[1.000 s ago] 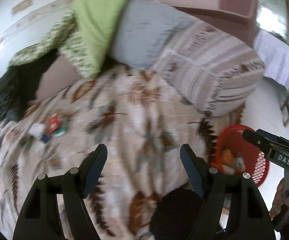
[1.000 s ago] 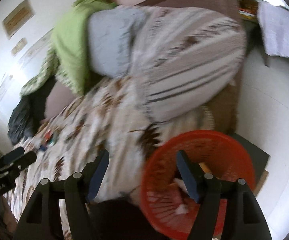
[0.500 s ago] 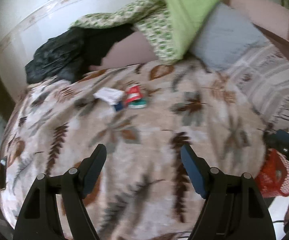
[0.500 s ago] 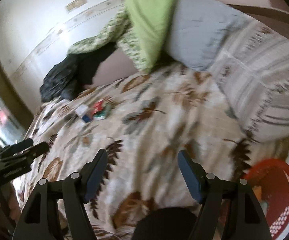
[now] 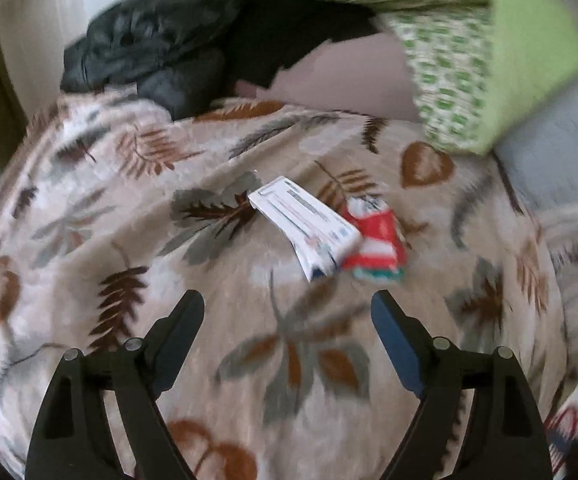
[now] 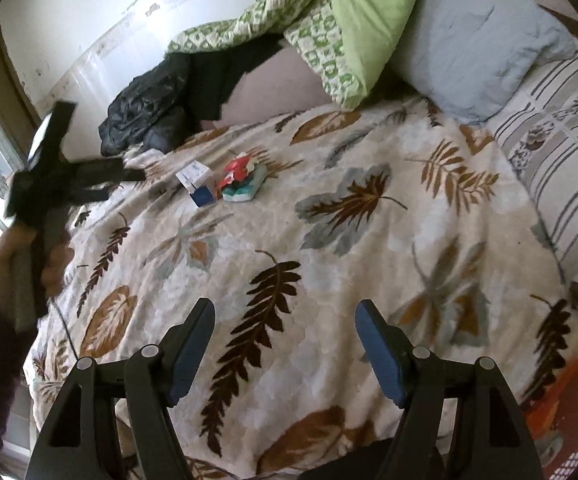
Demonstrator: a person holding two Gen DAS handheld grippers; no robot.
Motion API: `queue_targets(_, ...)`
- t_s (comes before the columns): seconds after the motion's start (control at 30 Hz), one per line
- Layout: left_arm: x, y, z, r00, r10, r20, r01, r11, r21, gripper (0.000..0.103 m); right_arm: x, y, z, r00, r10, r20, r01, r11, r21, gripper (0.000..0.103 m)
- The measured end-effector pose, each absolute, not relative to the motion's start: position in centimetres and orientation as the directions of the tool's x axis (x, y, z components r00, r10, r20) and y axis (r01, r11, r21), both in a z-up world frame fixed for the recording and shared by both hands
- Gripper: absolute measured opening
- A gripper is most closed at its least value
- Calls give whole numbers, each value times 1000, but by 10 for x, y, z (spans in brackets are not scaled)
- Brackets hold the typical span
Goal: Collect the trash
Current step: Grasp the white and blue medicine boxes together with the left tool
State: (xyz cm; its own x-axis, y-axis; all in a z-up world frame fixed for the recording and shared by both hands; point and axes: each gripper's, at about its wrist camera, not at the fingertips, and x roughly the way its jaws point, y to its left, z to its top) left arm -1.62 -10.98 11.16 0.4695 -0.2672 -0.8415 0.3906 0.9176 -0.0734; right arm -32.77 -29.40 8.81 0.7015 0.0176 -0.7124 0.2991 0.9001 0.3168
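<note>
Hovering with both tongs, left point(image 5: 287, 306) and right point(image 6: 285, 316), released and empty above the blanket point(image 5: 129, 208), near the white box point(image 5: 305, 220) touching the red wrapper point(image 5: 377, 240).

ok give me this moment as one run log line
left gripper: open, empty | right gripper: open, empty | white cardboard box, red wrapper: on leaf-print blanket | red mesh basket: at bedside

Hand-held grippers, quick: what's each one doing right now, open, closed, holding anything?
Left hand-held gripper: open, empty, above the leaf-patterned blanket.
Right hand-held gripper: open, empty.
</note>
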Motion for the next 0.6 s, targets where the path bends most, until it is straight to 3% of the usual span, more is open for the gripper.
queue_targets(0.2,68,-133,68,365,-295,-883,320,930,-179,85,-308,-304,63,667,42,-744,320,885,337,76)
queue_targets(0.47,101,-152,25,286,-340,-896,296,921,-255,83,-298,-317,38,630,46,-775,352,873,338,76)
queue_targets(0.53,91,-162,26,295,-300,-907,357,915,-187,46,-296,-319,33,620,49,-783,355,872,336,76)
queue_targets(0.6,80,-168,28,335,-245,-910,400,911,-98,47,-294,-319,30,616,51,-786,357,871,337,76)
